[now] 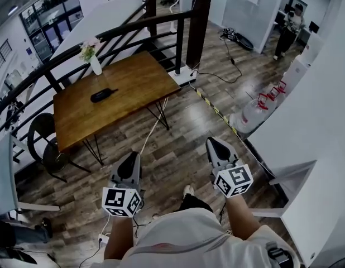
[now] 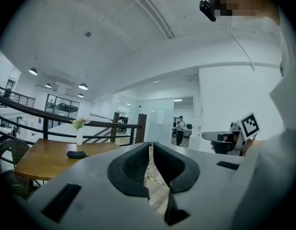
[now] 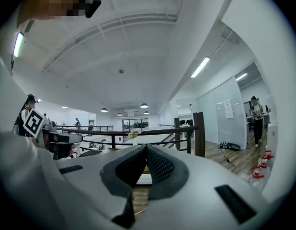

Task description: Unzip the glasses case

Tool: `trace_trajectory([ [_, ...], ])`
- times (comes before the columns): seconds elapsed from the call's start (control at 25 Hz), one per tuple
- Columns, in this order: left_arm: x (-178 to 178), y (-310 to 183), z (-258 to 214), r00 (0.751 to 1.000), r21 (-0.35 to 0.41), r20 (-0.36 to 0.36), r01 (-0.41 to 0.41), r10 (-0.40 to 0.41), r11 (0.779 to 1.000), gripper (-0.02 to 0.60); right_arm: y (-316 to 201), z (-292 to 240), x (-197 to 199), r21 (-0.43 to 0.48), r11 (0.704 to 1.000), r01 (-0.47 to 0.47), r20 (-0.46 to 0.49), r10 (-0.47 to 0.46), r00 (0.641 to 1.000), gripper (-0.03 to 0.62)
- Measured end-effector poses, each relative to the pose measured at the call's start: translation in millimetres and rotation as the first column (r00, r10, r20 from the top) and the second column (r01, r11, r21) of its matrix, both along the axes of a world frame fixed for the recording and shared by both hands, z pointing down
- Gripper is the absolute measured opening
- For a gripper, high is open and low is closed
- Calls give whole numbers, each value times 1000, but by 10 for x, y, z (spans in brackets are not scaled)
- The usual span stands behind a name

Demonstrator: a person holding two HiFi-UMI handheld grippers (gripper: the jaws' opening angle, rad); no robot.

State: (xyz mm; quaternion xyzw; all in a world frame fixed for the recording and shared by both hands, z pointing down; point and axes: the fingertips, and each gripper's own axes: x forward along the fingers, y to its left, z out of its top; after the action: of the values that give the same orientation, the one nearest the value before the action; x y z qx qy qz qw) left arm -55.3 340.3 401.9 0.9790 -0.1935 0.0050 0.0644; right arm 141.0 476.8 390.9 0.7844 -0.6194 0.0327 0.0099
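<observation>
- The glasses case [image 1: 104,95], a dark, flattened oval, lies near the middle of a wooden table [image 1: 133,74], well apart from both grippers.
- From this far off its zip and puller are too small to make out. It looks shut, and nothing shows what is inside.
- Judged from this, unzipping has not begun — the step in hand is the approach to the table.
- A white vase [image 1: 96,66] holding pale flowers [image 1: 89,49] stands toward the table's far edge, near the case but not touching it.
- A black chair [image 1: 43,141] sits at the table's left end.
- Nearer the viewer, the left gripper [image 1: 131,156] and the right gripper [image 1: 212,142] hang over bare wood floor, pointing level toward the table.
- Each gripper's own view shows its jaws pressed together with nothing between them.
- The next move likely calls for walking up, opening both sets of jaws, steadying the case with one gripper and finding the puller with the other.
- Off to the right, large water bottles [image 1: 248,116] stand by a white wall — how full they are is unclear.
</observation>
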Motion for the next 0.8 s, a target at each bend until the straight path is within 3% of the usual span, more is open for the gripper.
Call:
trace_trajectory([
  [0.4,884,-384,-129,993,22,4,116,-116,993,37,-600,-120,1011,27,989,148,25,-148,989,51],
  [0.6,1114,-534,-9,986,5,49,159,-159,987,37,-870,2,1228,9,976,220,40,-220,975,51],
  [0.8,1242,-807,85,982,-18,64,180,-179,984,38,-1139,183,1389,-27,971,236,75,-233,970,51],
])
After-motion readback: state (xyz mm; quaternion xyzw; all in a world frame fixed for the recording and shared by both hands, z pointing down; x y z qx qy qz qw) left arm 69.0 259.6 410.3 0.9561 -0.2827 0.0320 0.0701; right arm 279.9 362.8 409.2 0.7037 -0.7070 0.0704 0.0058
